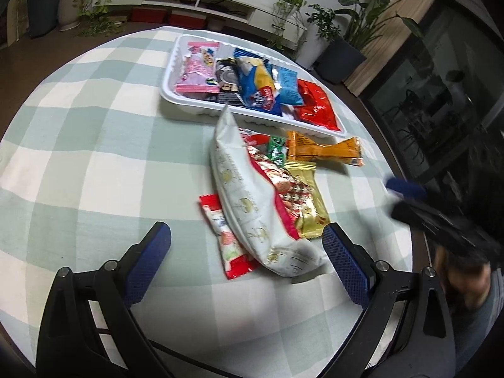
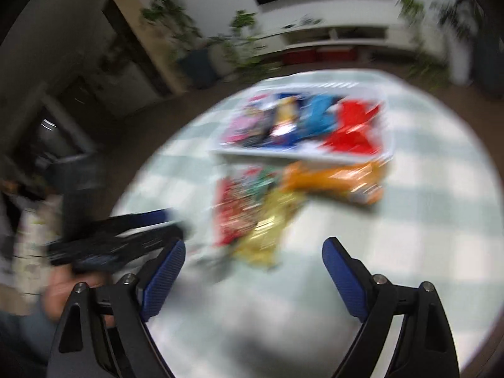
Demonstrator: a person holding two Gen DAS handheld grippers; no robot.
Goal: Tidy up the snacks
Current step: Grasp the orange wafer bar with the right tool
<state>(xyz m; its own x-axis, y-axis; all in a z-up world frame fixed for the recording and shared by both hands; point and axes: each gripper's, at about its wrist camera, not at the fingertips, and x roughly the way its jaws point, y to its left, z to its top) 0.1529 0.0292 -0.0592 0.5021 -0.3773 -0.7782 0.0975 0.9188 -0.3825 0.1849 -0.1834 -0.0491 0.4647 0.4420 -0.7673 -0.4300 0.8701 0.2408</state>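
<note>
One white tray (image 1: 176, 100) sits on the table (image 1: 78, 157), holding about six snack packets, though overlap makes that count uncertain. Six more packets lie loose beside it: white, red-white, foil-patterned, gold, green and orange.

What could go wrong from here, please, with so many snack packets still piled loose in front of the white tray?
1. The white bag lies across the red packet and the gold packet; picking one may drag its neighbours.
2. The white tray already looks crowded, so added packets might slide over its low rim.
3. The right tool is open and empty, yet its view is blurred, so aiming at the orange packet could miss.
</note>
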